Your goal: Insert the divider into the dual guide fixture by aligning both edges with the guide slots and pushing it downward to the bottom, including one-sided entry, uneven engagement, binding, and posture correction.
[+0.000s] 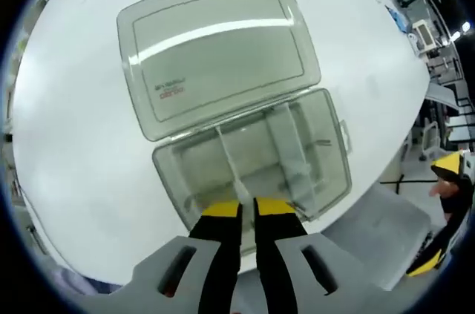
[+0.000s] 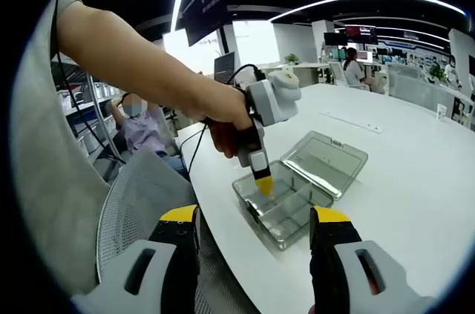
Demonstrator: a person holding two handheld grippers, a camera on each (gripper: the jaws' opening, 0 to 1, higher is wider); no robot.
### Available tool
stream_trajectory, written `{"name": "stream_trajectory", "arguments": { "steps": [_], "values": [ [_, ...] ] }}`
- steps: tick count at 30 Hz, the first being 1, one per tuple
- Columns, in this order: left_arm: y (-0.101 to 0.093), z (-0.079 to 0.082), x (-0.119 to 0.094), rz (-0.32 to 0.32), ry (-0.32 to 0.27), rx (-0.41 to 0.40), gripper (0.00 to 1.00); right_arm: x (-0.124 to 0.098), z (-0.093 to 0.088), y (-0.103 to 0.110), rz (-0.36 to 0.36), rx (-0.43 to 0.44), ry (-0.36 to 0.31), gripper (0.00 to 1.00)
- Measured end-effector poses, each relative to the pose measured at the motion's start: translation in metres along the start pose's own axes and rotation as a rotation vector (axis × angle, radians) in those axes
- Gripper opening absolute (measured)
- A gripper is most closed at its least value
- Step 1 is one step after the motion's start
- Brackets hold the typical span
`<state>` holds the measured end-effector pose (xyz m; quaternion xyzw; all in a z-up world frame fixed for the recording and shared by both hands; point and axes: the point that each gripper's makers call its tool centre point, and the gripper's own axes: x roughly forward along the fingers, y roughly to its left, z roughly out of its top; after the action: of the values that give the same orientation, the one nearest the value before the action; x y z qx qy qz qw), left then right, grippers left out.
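A clear plastic compartment box (image 1: 319,143) lies on the white table (image 1: 82,128) with its lid (image 1: 215,54) folded open behind it. A thin clear divider (image 1: 228,158) stands in the box and runs down to my left gripper (image 1: 247,208), whose yellow-tipped jaws are nearly together on its near edge. In the right gripper view the left gripper (image 2: 261,180) points down into the box (image 2: 286,217), held by a person's hand; the lid (image 2: 326,159) lies to the right. My right gripper (image 2: 254,215) hovers well back from the box, open and empty, off the table's edge.
A grey mesh chair (image 2: 137,195) stands by the table's near edge, and shows as a grey seat (image 1: 386,229) in the left gripper view. A person (image 2: 145,132) sits further back on the left. The white table (image 2: 408,173) spreads wide beyond the box.
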<state>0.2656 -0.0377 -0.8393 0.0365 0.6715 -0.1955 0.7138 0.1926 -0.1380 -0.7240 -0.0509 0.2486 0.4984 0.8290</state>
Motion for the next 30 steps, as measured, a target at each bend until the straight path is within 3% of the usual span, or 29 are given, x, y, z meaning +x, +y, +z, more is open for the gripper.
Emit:
{"name": "stream_trajectory", "arguments": {
  "steps": [15, 20, 22, 24, 30],
  "values": [
    [-0.002, 0.000, 0.002, 0.015, -0.021, 0.005, 0.01, -0.003, 0.002, 0.002, -0.005, -0.011, 0.004, 0.56],
    [-0.002, -0.001, -0.002, -0.038, -0.055, 0.012, 0.05, -0.004, 0.001, 0.000, -0.009, -0.016, 0.012, 0.56],
    [-0.001, 0.004, -0.004, -0.052, -0.103, 0.013, 0.13, -0.005, 0.002, 0.000, -0.010, -0.017, 0.013, 0.56],
    [0.001, 0.000, -0.007, -0.057, -0.110, 0.012, 0.18, -0.004, 0.003, -0.001, -0.011, -0.021, 0.015, 0.57],
    [0.002, -0.003, -0.016, -0.132, -0.179, -0.023, 0.21, -0.002, 0.002, -0.001, -0.008, -0.029, 0.027, 0.57]
  ]
}}
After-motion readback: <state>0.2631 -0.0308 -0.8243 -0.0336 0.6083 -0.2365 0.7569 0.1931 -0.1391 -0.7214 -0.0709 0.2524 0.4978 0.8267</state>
